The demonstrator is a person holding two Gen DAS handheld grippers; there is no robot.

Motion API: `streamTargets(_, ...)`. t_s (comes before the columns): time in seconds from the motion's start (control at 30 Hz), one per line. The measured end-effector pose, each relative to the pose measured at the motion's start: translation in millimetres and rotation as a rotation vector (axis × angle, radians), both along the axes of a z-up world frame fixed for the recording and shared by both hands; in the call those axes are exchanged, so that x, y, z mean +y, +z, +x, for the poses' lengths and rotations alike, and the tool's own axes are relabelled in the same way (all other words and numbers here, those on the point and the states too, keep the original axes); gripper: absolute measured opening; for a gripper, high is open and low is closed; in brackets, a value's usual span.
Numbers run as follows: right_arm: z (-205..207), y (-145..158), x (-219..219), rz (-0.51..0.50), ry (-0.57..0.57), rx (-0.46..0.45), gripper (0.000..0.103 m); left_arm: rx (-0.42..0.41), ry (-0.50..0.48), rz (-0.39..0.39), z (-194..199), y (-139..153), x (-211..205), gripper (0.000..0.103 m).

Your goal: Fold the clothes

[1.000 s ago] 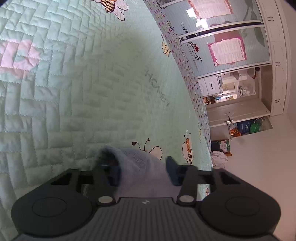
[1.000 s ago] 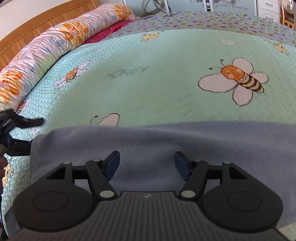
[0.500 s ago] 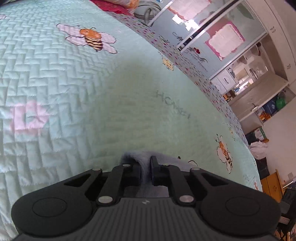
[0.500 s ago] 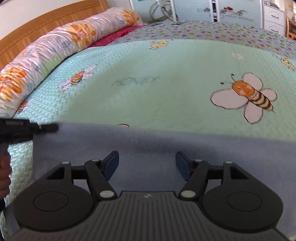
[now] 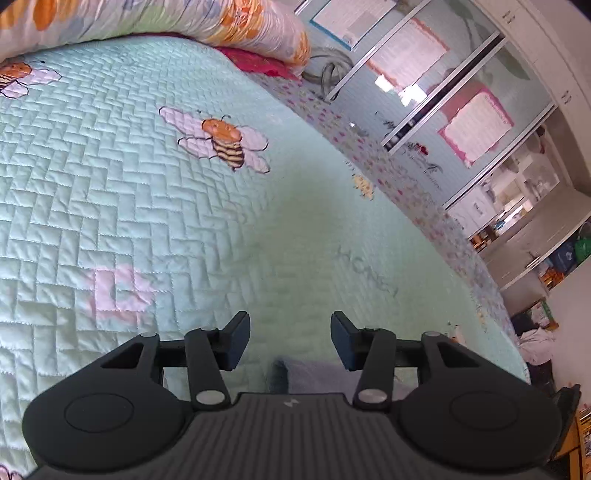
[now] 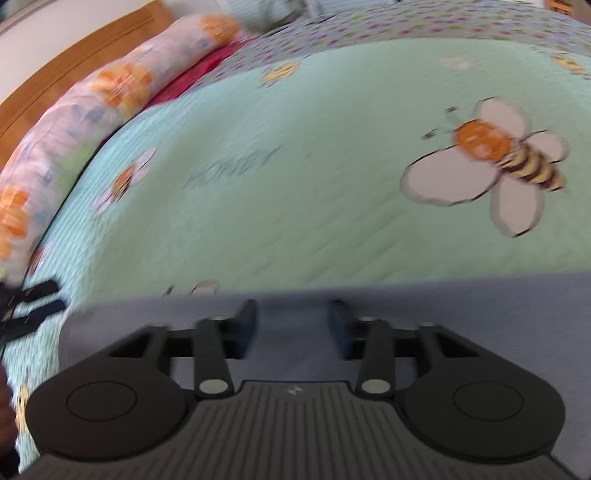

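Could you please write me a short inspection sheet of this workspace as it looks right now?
Surface: bed under a mint quilt with bee prints, bare ahead of both grippers.
Job's things: blue-grey garment lying flat on the quilt, its far edge straight.
Clutter: long floral bolster at the head of the bed.
Grippers: left gripper open, holding nothing, the garment's corner below it; right gripper open above the garment.
Cables: grey coil past the bed's far edge.
Surroundings: wooden headboard; sliding wardrobe doors.
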State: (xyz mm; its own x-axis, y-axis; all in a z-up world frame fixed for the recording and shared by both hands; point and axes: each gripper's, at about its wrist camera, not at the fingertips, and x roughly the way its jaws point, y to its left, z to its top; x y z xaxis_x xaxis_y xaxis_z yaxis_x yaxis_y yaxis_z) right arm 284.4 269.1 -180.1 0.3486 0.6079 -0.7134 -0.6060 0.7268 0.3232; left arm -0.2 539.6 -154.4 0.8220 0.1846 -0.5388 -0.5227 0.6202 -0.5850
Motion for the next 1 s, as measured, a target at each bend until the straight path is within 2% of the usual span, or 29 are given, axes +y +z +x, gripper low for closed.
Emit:
streamTargets(0.03, -8, 7, -2, 0.013, 0.028, -0.043, 0.035, 0.001, -0.041, 0.018, 3, 3, -12, 0.058)
streamTargets(0.07, -16, 14, -3, 0.027, 0.061, -0.088, 0.034, 0.012, -0.093, 0.038, 10, 6, -25, 0.065)
streamTargets(0.1, -22, 13, 1, 0.006, 0.102, -0.093, 0.034, 0.023, -0.145, 0.058, 17, 8, -38, 0.069)
streamTargets(0.13, -27, 10, 6, -0.02, 0.145, -0.094, 0.033, 0.058, -0.195, 0.074, 30, 6, -51, 0.069)
streamTargets(0.2, -34, 9, 5, -0.057, 0.148, -0.119, 0.031, 0.197, -0.276, 0.149, 65, -11, -72, 0.069)
streamTargets(0.23, -37, 9, 5, -0.075, 0.147, -0.132, 0.026, 0.285, -0.305, 0.206, 83, -22, -81, 0.069)
streamTargets(0.27, -41, 8, 4, -0.094, 0.146, -0.146, 0.013, 0.371, -0.304, 0.268, 97, -34, -85, 0.067)
streamTargets(0.3, -44, 8, 4, -0.112, 0.146, -0.159, 0.012, 0.426, -0.294, 0.316, 107, -43, -86, 0.067)
streamTargets(0.33, -47, 7, 3, -0.131, 0.145, -0.173, 0.017, 0.44, -0.282, 0.326, 112, -46, -85, 0.069)
streamTargets(0.37, -50, 7, 3, -0.149, 0.144, -0.186, 0.029, 0.445, -0.269, 0.325, 115, -47, -83, 0.073)
streamTargets(0.4, -54, 6, 2, -0.168, 0.144, -0.199, 0.047, 0.449, -0.256, 0.324, 118, -48, -82, 0.074)
streamTargets(0.47, -65, 0, 1, -0.24, 0.165, -0.245, 0.065, 0.476, -0.249, 0.348, 126, -49, -87, 0.08)
streamTargets(0.53, -62, -17, -5, -0.28, 0.159, -0.251, 0.067, 0.498, -0.242, 0.373, 130, -51, -94, 0.086)
streamTargets(0.57, -54, -20, -13, -0.232, 0.127, -0.215, 0.072, 0.506, -0.235, 0.384, 131, -51, -97, 0.086)
streamTargets(0.67, -34, -14, -28, -0.138, 0.021, -0.145, 0.07, 0.508, -0.224, 0.372, 133, -49, -97, 0.088)
streamTargets(0.83, -41, -18, -15, -0.216, 0.06, -0.203, 0.072, 0.511, -0.222, 0.374, 139, -50, -101, 0.095)
streamTargets(0.9, -43, -22, -10, -0.235, 0.07, -0.226, 0.076, 0.508, -0.224, 0.375, 142, -52, -101, 0.1)
streamTargets(1.0, -40, -24, -6, -0.23, 0.064, -0.231, 0.082, 0.506, -0.226, 0.376, 145, -53, -100, 0.103)
